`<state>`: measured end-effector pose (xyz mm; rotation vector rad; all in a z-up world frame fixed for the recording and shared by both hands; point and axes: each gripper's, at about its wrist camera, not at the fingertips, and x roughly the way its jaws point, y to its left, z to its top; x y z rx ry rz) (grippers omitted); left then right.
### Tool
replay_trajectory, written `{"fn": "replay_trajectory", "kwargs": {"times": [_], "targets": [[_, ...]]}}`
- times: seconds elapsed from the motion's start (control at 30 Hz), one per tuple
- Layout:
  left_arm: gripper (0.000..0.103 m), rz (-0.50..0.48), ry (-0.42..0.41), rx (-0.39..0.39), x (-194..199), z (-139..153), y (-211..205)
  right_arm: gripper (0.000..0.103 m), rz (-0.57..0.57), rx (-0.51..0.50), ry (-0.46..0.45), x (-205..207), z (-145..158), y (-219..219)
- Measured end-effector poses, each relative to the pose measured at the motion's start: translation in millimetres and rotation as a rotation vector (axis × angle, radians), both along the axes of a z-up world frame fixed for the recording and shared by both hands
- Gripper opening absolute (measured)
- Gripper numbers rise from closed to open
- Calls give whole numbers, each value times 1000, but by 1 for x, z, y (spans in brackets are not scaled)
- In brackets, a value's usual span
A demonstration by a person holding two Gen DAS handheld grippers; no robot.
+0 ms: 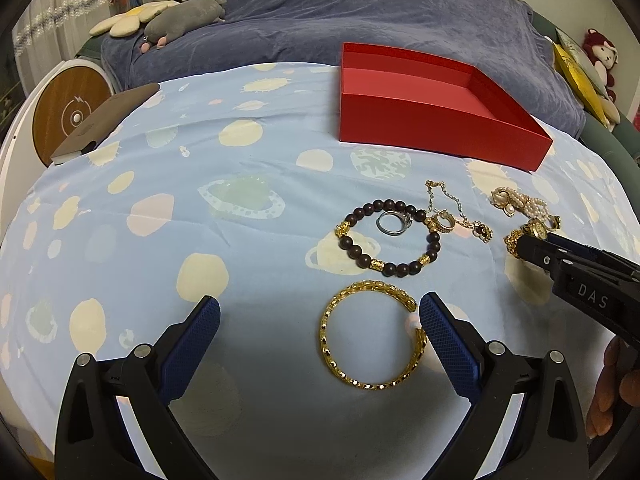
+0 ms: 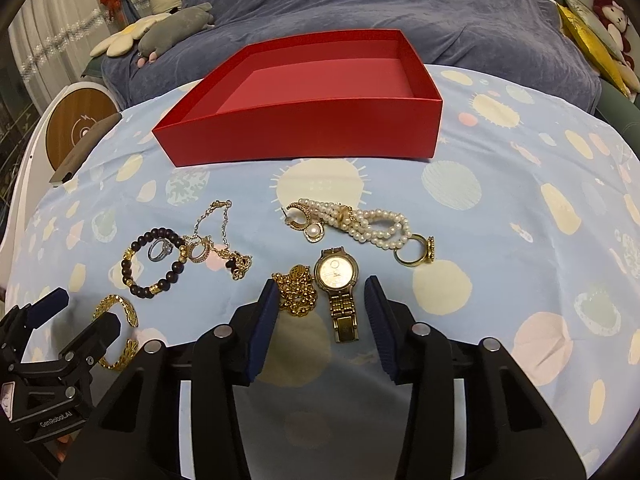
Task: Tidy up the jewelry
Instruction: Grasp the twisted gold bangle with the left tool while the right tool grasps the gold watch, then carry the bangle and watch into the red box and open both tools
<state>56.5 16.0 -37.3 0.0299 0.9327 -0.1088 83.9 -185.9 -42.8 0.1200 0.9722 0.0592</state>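
Observation:
An empty red box [image 1: 432, 120] [image 2: 304, 128] stands at the back of the blue patterned cloth. My left gripper [image 1: 320, 314] is open, its right finger beside a gold bangle [image 1: 370, 336] [image 2: 118, 330]. A dark bead bracelet [image 1: 390, 238] [image 2: 154, 264] lies beyond with a silver ring [image 1: 393, 222] inside it. My right gripper [image 2: 318, 298] is open around a gold watch [image 2: 338, 284] and a gold chain [image 2: 296, 290]. A pearl bracelet [image 2: 360, 222], gold earrings [image 2: 298, 214] and a thin chain [image 2: 218, 232] lie nearby.
A dark flat case [image 1: 106, 122] and a round wooden disc [image 1: 70, 114] sit at the left edge. A blue blanket [image 1: 340, 12] with plush toys [image 1: 180, 20] lies behind the box. More toys [image 2: 608, 12] sit at the far right.

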Motion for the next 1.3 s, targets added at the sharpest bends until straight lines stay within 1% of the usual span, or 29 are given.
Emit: {"fn": "replay_trajectory", "kwargs": {"times": [0.07,0.1,0.13,0.23,0.37,0.43,0.53,0.63,0.73,0.8,0.83,0.87,1.1,1.3], "targets": [[97,-6,-4,2,-1,-1,0,29,1,-1,-5,0,0,-1],[97,-9,-7,3,-1,-2,-1,23,2,2,-9,0,0,-1],[97,-12,-6,5,-2,-3,-1,20,3,13,-10,0,0,-2],[93,-23,9,-8,-1,-6,-3,20,-1,24,-11,-1,0,-3],[92,-38,5,-13,-2,-4,-6,19,-7,47,-23,-5,6,-5],[92,-42,7,-10,-2,-6,-8,11,-9,56,-34,-7,12,-6],[90,-52,26,-13,-2,-10,-12,11,-12,57,-53,-10,20,-8],[87,-65,14,18,-4,-12,-18,11,-11,52,-53,-14,21,-8],[75,-79,6,15,-5,-11,-21,11,-8,48,-44,-18,20,-9],[60,-90,3,6,-6,-9,-22,11,-5,45,-44,-23,20,-9],[56,-96,2,-1,-7,-8,-22,11,-4,45,-45,-25,21,-10],[53,-98,4,-6,-7,-7,-22,11,-1,45,-46,-27,22,-10],[53,-102,32,-80,-10,2,-18,11,-9,55,-76,-41,38,-18],[53,-100,-14,-115,-18,31,-16,11,-31,88,-122,-49,62,-26]]}}
